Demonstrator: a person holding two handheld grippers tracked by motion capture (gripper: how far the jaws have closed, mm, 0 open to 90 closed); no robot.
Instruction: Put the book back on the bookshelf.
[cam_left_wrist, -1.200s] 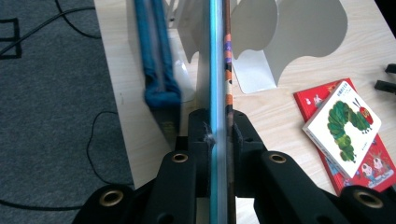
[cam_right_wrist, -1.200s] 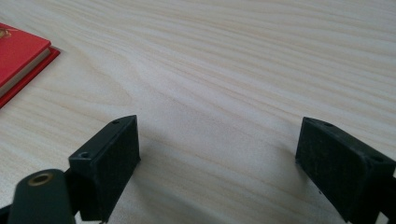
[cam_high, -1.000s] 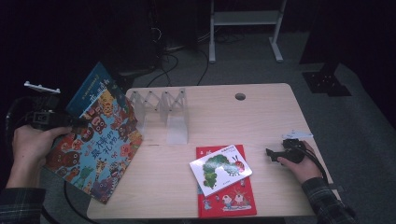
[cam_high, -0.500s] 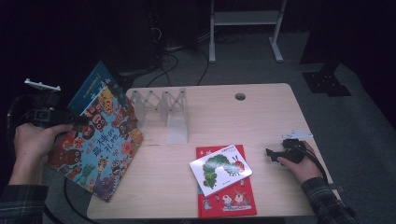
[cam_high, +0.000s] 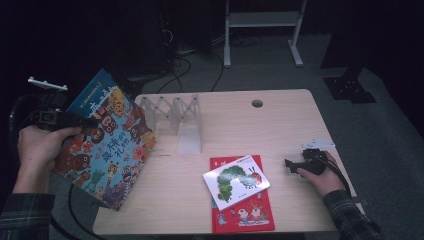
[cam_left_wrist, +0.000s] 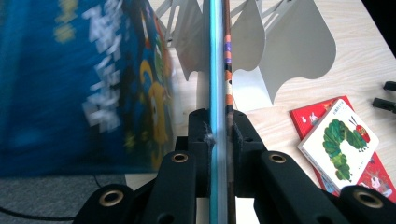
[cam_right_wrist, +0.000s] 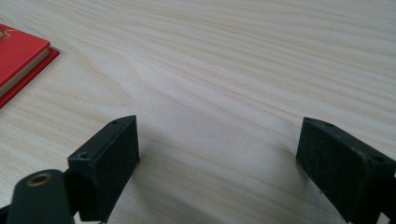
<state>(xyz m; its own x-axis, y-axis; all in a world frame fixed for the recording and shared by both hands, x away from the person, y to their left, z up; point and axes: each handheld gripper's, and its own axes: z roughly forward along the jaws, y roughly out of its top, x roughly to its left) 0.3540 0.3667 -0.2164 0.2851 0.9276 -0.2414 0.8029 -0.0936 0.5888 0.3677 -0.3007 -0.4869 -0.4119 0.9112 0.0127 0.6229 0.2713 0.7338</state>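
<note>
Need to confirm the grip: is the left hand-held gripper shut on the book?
Shut: left hand-held gripper jaws pinch the book edge on both sides.

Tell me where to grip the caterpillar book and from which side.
Take the caterpillar book by its right edge, which faces the open right tongs, coming in low along the table. It lies flat and askew on the red book, so that thick edge stands raised above the wood.
</note>
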